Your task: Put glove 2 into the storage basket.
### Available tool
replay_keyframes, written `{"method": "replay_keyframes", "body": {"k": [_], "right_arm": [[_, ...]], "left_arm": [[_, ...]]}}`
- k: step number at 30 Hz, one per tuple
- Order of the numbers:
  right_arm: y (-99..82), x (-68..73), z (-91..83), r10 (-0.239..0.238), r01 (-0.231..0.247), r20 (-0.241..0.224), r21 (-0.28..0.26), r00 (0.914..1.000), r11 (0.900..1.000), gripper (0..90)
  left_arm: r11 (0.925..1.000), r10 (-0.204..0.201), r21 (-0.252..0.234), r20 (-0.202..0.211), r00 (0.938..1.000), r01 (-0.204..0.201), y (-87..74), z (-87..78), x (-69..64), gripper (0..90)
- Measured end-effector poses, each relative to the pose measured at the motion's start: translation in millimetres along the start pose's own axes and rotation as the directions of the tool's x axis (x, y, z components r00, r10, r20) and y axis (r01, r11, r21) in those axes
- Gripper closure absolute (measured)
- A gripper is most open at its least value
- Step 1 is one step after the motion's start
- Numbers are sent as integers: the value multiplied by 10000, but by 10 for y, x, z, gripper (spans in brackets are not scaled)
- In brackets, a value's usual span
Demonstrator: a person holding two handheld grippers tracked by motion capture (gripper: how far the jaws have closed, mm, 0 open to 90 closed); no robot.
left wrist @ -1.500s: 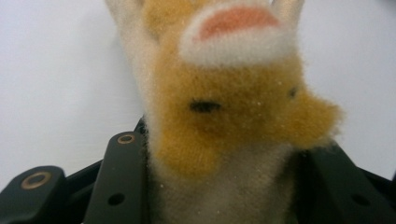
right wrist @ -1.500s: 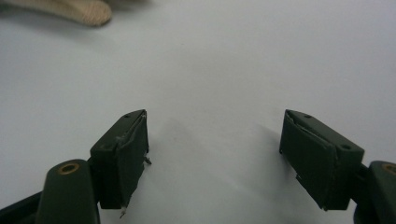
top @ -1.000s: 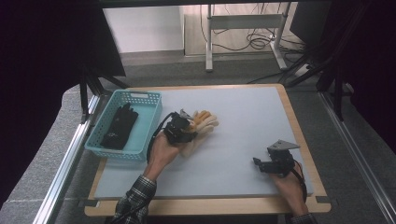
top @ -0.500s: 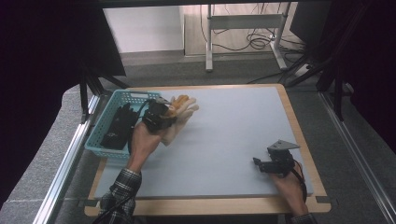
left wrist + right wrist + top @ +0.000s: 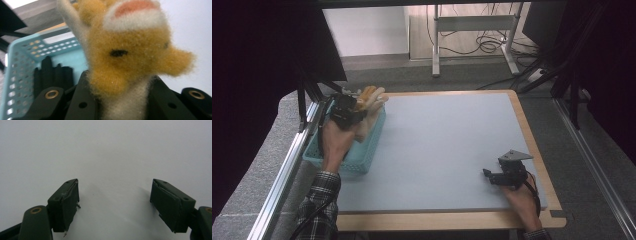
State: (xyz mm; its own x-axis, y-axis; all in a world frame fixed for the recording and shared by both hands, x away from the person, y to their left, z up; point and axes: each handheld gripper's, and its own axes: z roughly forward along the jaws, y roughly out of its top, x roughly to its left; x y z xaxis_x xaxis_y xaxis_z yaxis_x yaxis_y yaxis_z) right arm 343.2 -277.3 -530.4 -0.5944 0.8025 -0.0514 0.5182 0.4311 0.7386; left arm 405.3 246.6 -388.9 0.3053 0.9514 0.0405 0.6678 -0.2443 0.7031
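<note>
On the pale blue-grey tabletop [image 5: 447,145], I see nothing shifted at its right side: my right gripper [image 5: 496,178] rests where it was a second ago, jaws wide apart and empty. The turquoise perforated plastic basket [image 5: 369,142], with a black glove [image 5: 50,72] inside, sits at the left edge. My left gripper [image 5: 346,112] has travelled from mid-table to above that basket, clamped on the fuzzy orange-and-white plush toy [image 5: 130,52].

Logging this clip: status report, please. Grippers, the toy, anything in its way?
Left gripper shut on plush toy, over teal basket. Right gripper open, empty, low over the mat. Black glove already lies in the basket.
</note>
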Motion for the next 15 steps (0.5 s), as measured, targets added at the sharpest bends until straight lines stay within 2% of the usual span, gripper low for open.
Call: {"method": "replay_keyframes", "body": {"k": [4, 8, 12, 15], "right_arm": [[0, 0, 0, 1, -1, 0, 1, 10000, 10000, 226], [0, 0, 0, 6, -6, 0, 3, 10000, 10000, 226], [0, 0, 0, 4, -4, -1, 1, 10000, 10000, 226], [0, -1, 0, 6, -6, -2, -5, 10000, 10000, 226]], "left_arm": [[9994, -277, 191, -231, 9993, 281, -49, 89, 136, 781], [9963, -688, 493, -330, 9971, 704, -120, 262, 263, 778], [9894, -1180, 827, -246, 9927, 1196, -223, 489, 375, 777], [9842, -1414, 1054, -160, 9898, 1423, -295, 640, 404, 776]]}}
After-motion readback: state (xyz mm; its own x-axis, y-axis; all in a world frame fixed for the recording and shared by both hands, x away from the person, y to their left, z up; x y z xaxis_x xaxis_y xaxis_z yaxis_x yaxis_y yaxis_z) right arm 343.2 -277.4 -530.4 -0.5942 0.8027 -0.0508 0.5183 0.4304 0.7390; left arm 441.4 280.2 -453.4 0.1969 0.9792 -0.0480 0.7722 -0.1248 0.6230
